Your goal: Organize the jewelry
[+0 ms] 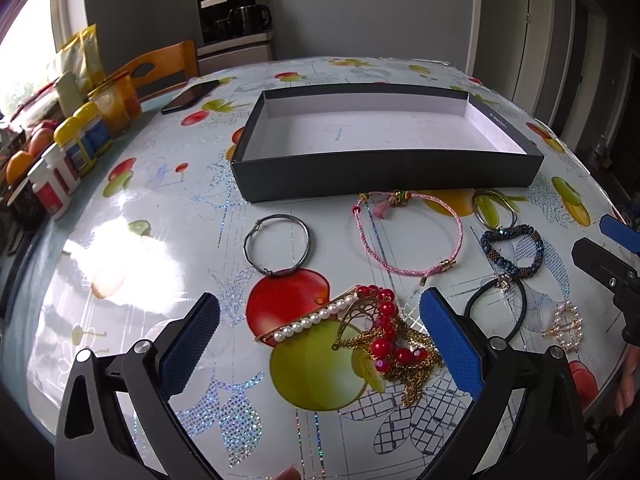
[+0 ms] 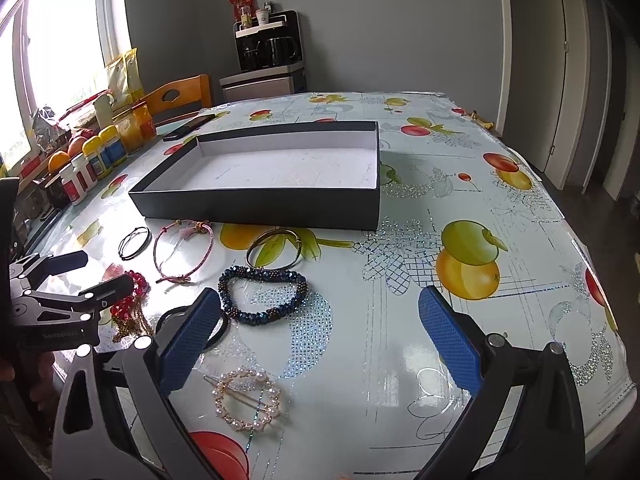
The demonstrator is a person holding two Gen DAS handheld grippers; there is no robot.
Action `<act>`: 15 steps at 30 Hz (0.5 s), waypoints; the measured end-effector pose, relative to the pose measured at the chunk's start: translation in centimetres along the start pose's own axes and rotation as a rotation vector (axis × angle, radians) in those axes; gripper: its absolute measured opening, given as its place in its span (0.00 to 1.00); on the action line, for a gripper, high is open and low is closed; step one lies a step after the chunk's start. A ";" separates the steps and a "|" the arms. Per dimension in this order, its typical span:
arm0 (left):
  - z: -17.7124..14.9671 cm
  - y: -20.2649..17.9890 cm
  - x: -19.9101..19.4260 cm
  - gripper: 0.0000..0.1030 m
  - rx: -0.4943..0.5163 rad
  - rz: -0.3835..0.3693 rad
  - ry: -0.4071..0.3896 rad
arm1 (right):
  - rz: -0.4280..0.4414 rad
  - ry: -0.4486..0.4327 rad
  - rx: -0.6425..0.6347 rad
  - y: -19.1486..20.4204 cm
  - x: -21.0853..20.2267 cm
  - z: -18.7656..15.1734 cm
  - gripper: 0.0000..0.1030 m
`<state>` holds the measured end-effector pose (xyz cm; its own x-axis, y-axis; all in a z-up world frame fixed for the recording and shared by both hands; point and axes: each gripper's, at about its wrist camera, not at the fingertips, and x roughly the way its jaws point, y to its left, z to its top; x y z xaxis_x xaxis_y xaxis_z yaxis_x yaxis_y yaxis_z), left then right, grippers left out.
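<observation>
The left tool (image 1: pixel 320 344) is released, its blue pads spread wide over the bench (image 1: pixel 160 240). Between the pads, nearer the right one, lies a tangle of red beads and gold chain (image 1: pixel 394 344), with a pearl bar clip (image 1: pixel 310 320) lying across its far left edge. How the chain, the beads and a gold filigree piece join is hard to make out in the heap. Beyond the left tool lie a thin metal bangle (image 1: pixel 277 245) and a pink cord bracelet (image 1: pixel 410 234). To its right sits a black hair tie (image 1: pixel 496 306), partly behind the right pad, then a dark blue beaded bracelet (image 1: pixel 514 252) and a gold bangle (image 1: pixel 495 209). The black box (image 1: pixel 384 174), open with a white floor, stands farther off, beyond all the jewelry.

The right tool (image 2: pixel 320 340) is also released, nothing between its pads but patterned bench cover. A round pearl brooch (image 2: pixel 247 400) lies just inside its left pad, close to the camera. That pad hides most of the hair tie. The beaded bracelet lies just ahead of the left pad, the box well ahead. At the left edge of the right wrist view, the other tool covers part of the bead tangle.

Jars and bottles (image 1: pixel 76 148) and a phone (image 1: pixel 191 96) sit far left of the left tool, the bottle labels unreadable.
</observation>
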<state>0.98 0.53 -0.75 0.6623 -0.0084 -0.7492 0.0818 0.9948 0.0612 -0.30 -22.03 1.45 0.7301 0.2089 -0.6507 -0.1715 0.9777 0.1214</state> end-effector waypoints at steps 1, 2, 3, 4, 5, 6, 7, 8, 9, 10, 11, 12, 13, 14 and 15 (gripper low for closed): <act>0.0 0.0 -0.1 0.98 0.002 0.003 -0.004 | 0.010 -0.004 0.010 -0.2 -0.1 0.1 0.95; -0.1 0.1 -0.1 0.98 0.004 0.016 -0.007 | 0.016 -0.010 0.017 -0.3 -0.2 0.2 0.95; -0.1 0.1 -0.2 0.98 0.010 0.032 -0.011 | 0.012 -0.017 0.024 -0.4 -0.4 0.3 0.95; 0.1 0.0 -0.4 0.98 0.018 0.044 -0.016 | 0.002 -0.023 0.024 -0.4 -0.5 0.4 0.95; 0.3 0.2 -0.5 0.98 0.027 0.047 -0.020 | -0.007 -0.029 0.015 -0.3 -0.6 0.5 0.95; 0.3 0.2 -0.6 0.98 0.035 0.042 -0.022 | -0.004 -0.035 -0.001 -0.2 -0.7 0.7 0.95; 0.4 0.3 -0.7 0.98 0.045 0.032 -0.022 | 0.005 -0.033 -0.019 -0.1 -0.6 1.0 0.95; 0.5 0.4 -0.7 0.98 0.054 0.026 -0.021 | 0.007 -0.025 -0.028 -0.2 -0.5 1.2 0.95; 0.7 0.6 -0.8 0.98 0.061 0.018 -0.019 | 0.004 -0.017 -0.027 -0.3 -0.3 1.5 0.95; 0.9 0.8 -0.9 0.98 0.065 0.009 -0.017 | 0.002 -0.006 -0.021 -0.6 -0.1 1.9 0.95; 1.2 1.2 -0.9 0.98 0.066 -0.001 -0.025 | 0.012 0.004 -0.016 -0.9 0.2 2.2 0.95; 1.5 1.4 -1.2 0.98 0.069 -0.009 -0.041 | 0.015 0.014 -0.012 -1.1 0.5 2.5 0.95; 1.8 1.6 -1.4 0.98 0.075 -0.014 -0.058 | 0.001 0.023 -0.018 -1.2 0.8 2.8 0.95; 2.0 1.8 -1.5 0.98 0.087 -0.013 -0.075 | -0.017 0.032 -0.035 -1.2 1.1 3.1 0.95; 2.2 1.9 -1.5 0.98 0.102 -0.008 -0.082 | -0.024 0.043 -0.056 -1.0 1.4 3.3 0.95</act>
<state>1.76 2.16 1.95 0.7194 -0.0290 -0.6940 0.1603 0.9791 0.1252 3.06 -22.66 2.85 0.7058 0.1828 -0.6845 -0.1919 0.9793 0.0637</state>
